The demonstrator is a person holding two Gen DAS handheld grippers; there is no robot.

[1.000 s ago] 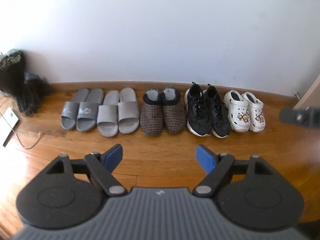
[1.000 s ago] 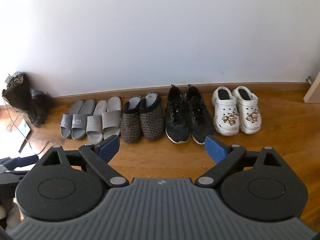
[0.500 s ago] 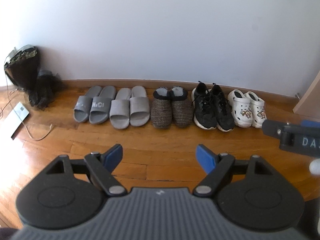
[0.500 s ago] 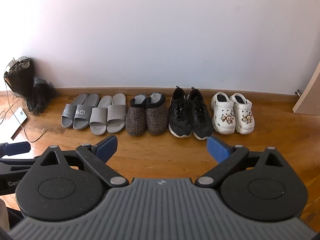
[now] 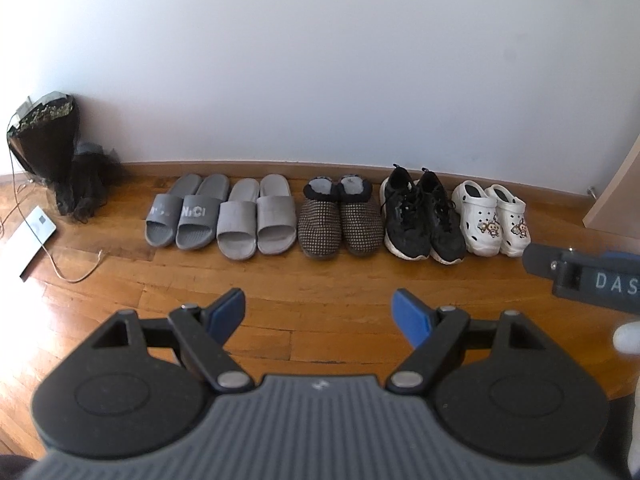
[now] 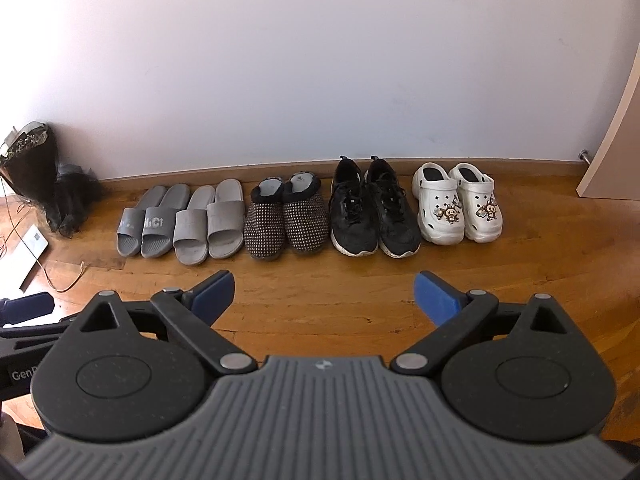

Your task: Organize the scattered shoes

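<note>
Left gripper [image 5: 319,310] jaws apart, nothing between them, over bare floor [image 5: 320,280]. Right gripper [image 6: 325,295] same: apart, empty. Ahead, five pairs in one row along the wall [image 5: 320,60], toes toward camera: grey slides [image 5: 182,211], plain grey slides [image 5: 258,216], dotted slippers [image 5: 340,218], black sneakers [image 5: 422,218], white clogs [image 5: 494,218]. Pairs touching or just beside each other. Dark bundle [image 5: 60,160] in left corner.

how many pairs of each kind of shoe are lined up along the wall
grey slides: 2 pairs
dotted house slippers: 1 pair
black sneakers: 1 pair
white clogs: 1 pair
total: 5 pairs, 10 shoes
</note>
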